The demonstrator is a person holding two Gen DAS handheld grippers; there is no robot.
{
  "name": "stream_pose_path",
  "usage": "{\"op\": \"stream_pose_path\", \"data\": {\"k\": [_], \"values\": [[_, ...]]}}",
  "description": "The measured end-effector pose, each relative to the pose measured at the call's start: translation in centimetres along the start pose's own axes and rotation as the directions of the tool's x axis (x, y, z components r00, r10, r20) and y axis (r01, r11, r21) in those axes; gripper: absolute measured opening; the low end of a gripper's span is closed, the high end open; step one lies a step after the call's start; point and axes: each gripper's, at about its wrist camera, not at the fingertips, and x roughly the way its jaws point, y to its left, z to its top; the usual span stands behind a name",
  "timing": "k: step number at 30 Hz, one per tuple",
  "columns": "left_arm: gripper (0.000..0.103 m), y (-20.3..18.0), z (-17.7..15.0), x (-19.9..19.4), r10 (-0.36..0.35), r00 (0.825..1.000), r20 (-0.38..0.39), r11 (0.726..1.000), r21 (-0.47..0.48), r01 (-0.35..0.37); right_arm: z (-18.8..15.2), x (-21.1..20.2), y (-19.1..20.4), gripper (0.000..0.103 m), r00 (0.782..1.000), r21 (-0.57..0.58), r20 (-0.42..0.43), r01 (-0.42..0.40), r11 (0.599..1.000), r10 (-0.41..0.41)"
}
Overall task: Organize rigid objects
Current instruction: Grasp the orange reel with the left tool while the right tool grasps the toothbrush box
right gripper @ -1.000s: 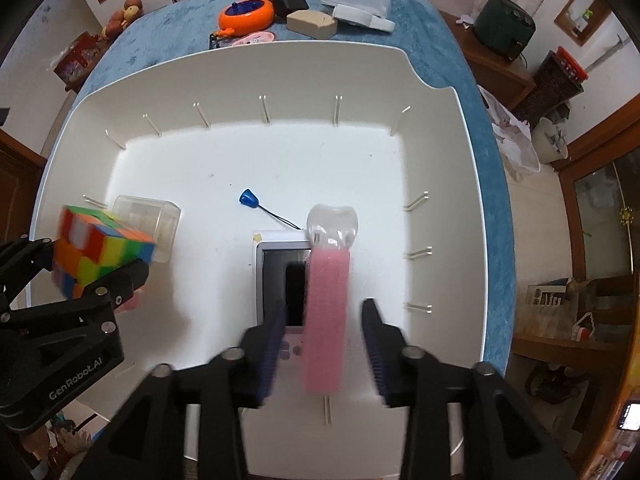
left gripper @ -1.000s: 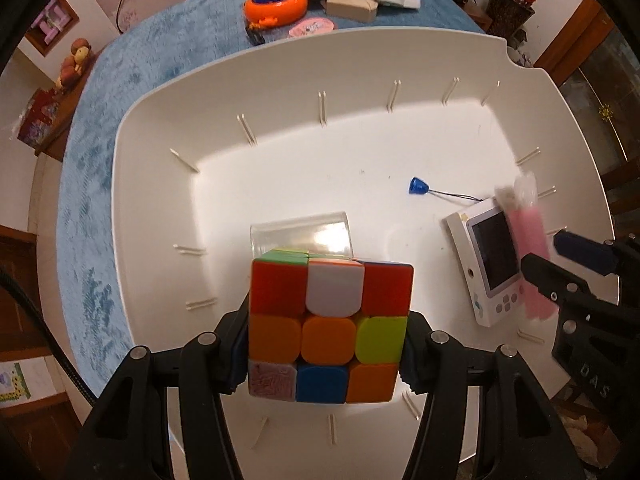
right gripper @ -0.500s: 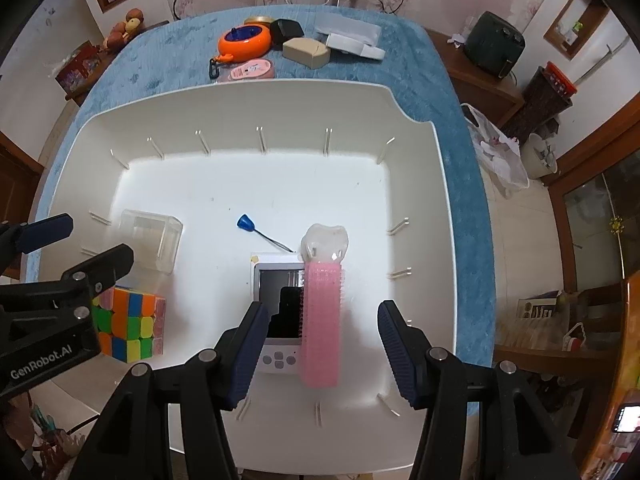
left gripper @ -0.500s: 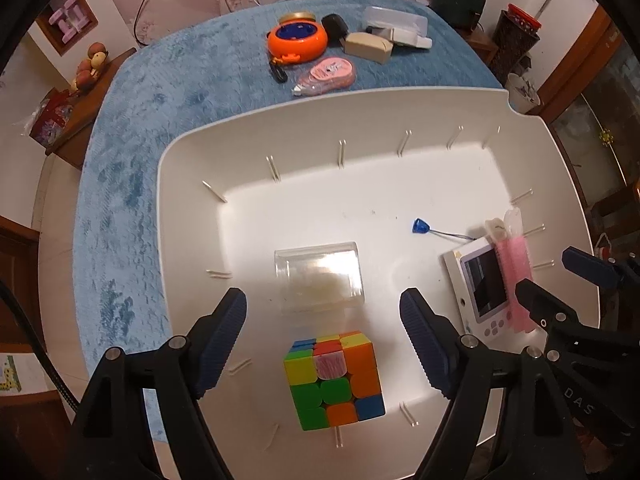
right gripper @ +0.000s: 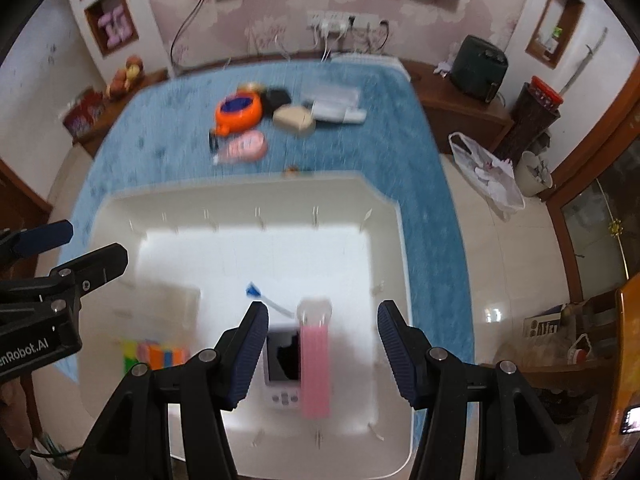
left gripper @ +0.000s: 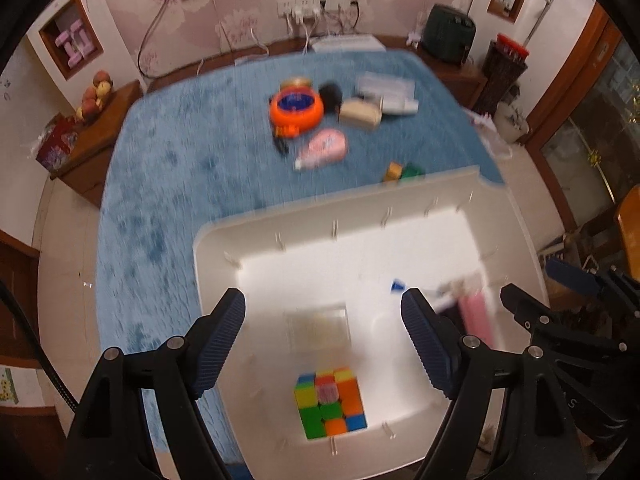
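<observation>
A colourful puzzle cube [left gripper: 330, 401] lies in the white bin [left gripper: 216, 240] near its front edge; it also shows in the right wrist view [right gripper: 156, 354]. My left gripper [left gripper: 323, 322] is open and empty, high above the cube. A pink brush [right gripper: 315, 368] lies in the bin across a small white handheld console [right gripper: 280, 372]. My right gripper [right gripper: 319, 338] is open and empty above them. A clear plastic box [left gripper: 318, 326] and a blue pin [left gripper: 397, 285] also lie in the bin.
On the blue tablecloth [left gripper: 180, 168] behind the bin lie an orange round toy [left gripper: 296, 110], a pink case [left gripper: 324, 146], a beige box [left gripper: 360, 114], a white case [left gripper: 390, 94] and small yellow and green blocks [left gripper: 402, 171]. Wooden furniture surrounds the table.
A second ago my left gripper held the cube and my right held the brush. Both opened, the objects dropped into the bin, and both grippers have risen up and back.
</observation>
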Motion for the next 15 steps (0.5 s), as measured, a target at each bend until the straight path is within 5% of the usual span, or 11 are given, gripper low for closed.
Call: {"op": "stream_pose_path", "data": {"k": [15], "values": [[0.084,0.6,10.2,-2.8,0.037,0.984,0.176,0.999,0.024,-0.042,8.6,-1.0,-2.6,0.058,0.994,0.08,0.111,-0.013,0.997,0.004]]}}
